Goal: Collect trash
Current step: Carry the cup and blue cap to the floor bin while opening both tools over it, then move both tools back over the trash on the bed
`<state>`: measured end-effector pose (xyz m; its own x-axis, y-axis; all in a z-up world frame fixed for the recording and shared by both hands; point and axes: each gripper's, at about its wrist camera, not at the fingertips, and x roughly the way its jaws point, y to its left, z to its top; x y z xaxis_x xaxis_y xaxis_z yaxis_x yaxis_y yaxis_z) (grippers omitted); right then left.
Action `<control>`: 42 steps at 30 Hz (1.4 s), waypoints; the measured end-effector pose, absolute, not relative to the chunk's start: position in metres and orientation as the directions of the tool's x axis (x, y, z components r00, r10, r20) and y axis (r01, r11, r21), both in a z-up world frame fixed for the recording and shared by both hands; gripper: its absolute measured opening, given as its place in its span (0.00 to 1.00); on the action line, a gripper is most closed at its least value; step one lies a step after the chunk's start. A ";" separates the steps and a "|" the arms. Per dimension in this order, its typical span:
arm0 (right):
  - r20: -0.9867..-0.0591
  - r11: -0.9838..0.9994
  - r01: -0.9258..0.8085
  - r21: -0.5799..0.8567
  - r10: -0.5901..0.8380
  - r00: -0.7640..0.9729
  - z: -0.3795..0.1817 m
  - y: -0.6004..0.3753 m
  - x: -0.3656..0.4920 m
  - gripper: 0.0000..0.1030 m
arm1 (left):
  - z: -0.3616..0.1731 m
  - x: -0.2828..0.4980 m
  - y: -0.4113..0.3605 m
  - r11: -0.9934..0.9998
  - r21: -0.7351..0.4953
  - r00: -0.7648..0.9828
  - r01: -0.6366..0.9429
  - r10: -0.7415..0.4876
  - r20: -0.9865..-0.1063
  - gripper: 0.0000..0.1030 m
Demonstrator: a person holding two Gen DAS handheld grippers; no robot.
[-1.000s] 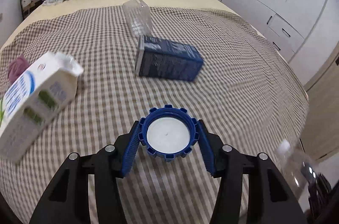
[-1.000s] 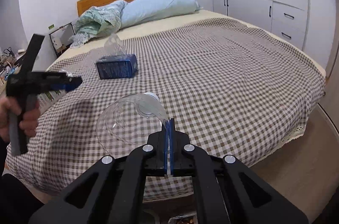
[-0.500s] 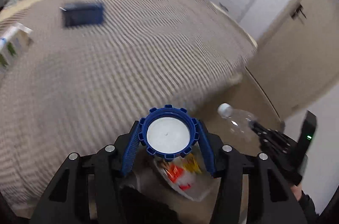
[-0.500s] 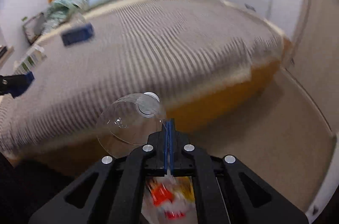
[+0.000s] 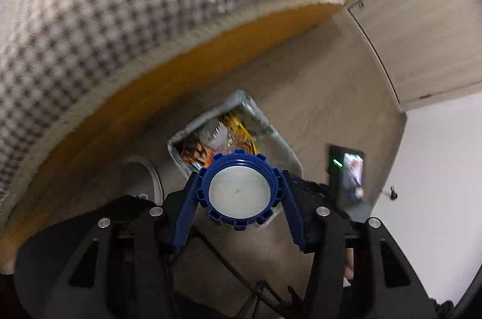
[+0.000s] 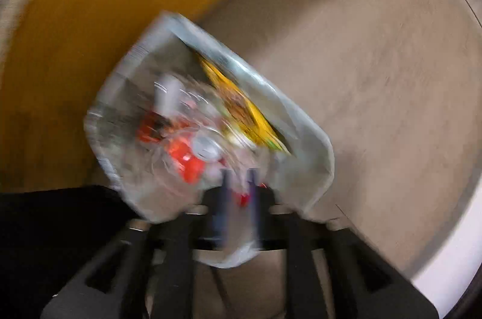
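My left gripper [image 5: 240, 183] is shut on a blue ribbed lid [image 5: 238, 192] with a white centre, its blue pads pressing on both sides. It hangs tilted steeply down above a bag-lined trash bin [image 5: 266, 123] on the floor beside the bed. In the right wrist view the bin [image 6: 304, 117] fills the middle, holding red and yellow wrappers and blurred clear plastic with a white cap [image 6: 168, 90]. My right gripper [image 6: 239, 183] points straight down over the bin. Its jaws are opening, and nothing shows between them but the trash below.
The bed's checked cover [image 5: 120, 2] and orange side board [image 5: 144, 83] curve along the left of the bin. A round grey object [image 5: 144, 180] lies on the wooden floor. A black unit with a green light [image 5: 343, 165] is at the bin's right. A pale door [image 5: 421, 32] stands beyond.
Both grippers swung from over the bed down to the bin by the bed's side. The right gripper, shut on a clear bottle before, has parted its jaws and the bottle has left them.
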<state>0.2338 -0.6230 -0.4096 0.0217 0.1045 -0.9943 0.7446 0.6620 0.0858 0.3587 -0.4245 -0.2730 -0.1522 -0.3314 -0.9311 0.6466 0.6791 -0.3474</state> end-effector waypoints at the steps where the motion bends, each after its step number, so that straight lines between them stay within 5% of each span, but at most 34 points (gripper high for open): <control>1: -0.997 0.663 0.748 0.034 0.077 -0.023 -0.412 -0.627 0.236 0.48 | -0.277 0.356 -0.428 0.676 -0.341 -0.156 0.653 -0.320 -0.934 0.49; 7: -0.996 0.645 0.764 0.016 -0.055 0.067 -0.370 -0.647 0.214 0.58 | -0.316 0.332 -0.460 0.652 -0.312 -0.204 0.691 -0.238 -0.950 0.49; 17: -0.989 0.526 0.850 0.026 -0.107 0.097 -0.342 -0.675 0.146 0.61 | -0.417 0.268 -0.532 0.547 -0.453 -0.516 0.703 -0.045 -0.855 0.49; 19: -0.991 0.525 0.851 0.014 -0.104 0.081 -0.343 -0.675 0.137 0.61 | -0.425 0.263 -0.544 0.549 -0.458 -0.508 0.699 -0.069 -0.858 0.56; 21: -0.992 0.527 0.850 0.004 -0.104 0.069 -0.343 -0.674 0.131 0.61 | -0.434 0.265 -0.551 0.572 -0.483 -0.532 0.663 -0.093 -0.841 0.88; 22: -0.992 0.527 0.850 -0.007 -0.110 0.060 -0.342 -0.673 0.127 0.61 | -0.443 0.269 -0.553 0.608 -0.459 -0.527 0.647 -0.078 -0.846 0.93; 31: -0.991 0.554 0.832 -0.022 -0.121 0.054 -0.340 -0.667 0.140 0.61 | -0.447 0.299 -0.532 0.741 -0.375 -0.486 0.557 -0.076 -0.871 0.92; 42: -0.996 0.651 0.756 -0.072 -0.091 -0.016 -0.357 -0.643 0.179 0.61 | -0.392 0.314 -0.500 0.691 -0.192 -0.267 0.697 0.002 -0.964 0.92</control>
<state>0.1787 -0.6427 -0.3571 -0.0165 -0.0913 -0.9957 0.7558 0.6508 -0.0722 0.3138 -0.5000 -0.3925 -0.2669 0.0015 -0.9637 0.6970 0.6909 -0.1919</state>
